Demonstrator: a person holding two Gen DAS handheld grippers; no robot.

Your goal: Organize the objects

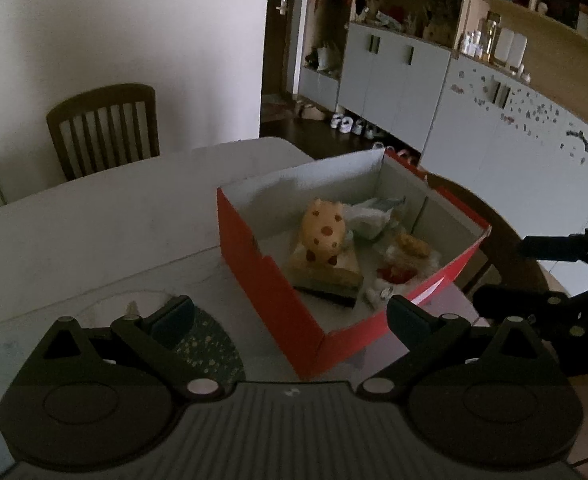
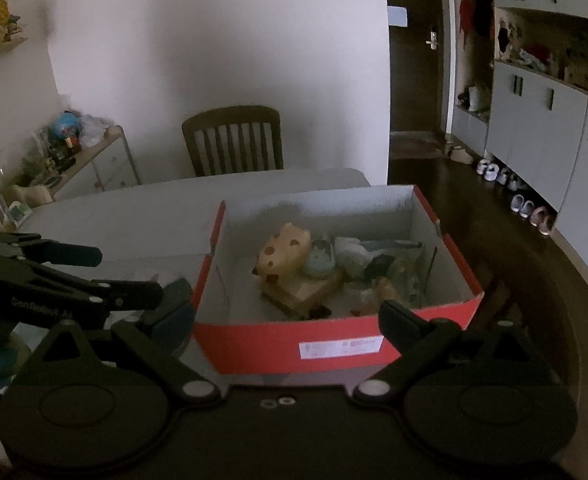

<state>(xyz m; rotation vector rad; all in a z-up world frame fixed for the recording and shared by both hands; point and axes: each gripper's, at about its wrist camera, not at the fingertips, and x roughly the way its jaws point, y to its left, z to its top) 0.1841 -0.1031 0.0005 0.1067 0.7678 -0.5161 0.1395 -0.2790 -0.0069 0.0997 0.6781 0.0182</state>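
Note:
A red cardboard box with a white inside stands on the white table; it also shows in the right wrist view. Inside lie a yellow spotted toy on a cake-like block, a crumpled packet and small toys. The yellow toy and a pale blue toy show in the right view. My left gripper is open and empty, close in front of the box. My right gripper is open and empty at the box's near wall.
A dark speckled mat lies on the table left of the box. Wooden chairs stand behind the table and beside the box. Grey cabinets and shoes line the right wall. A cluttered side cabinet stands far left.

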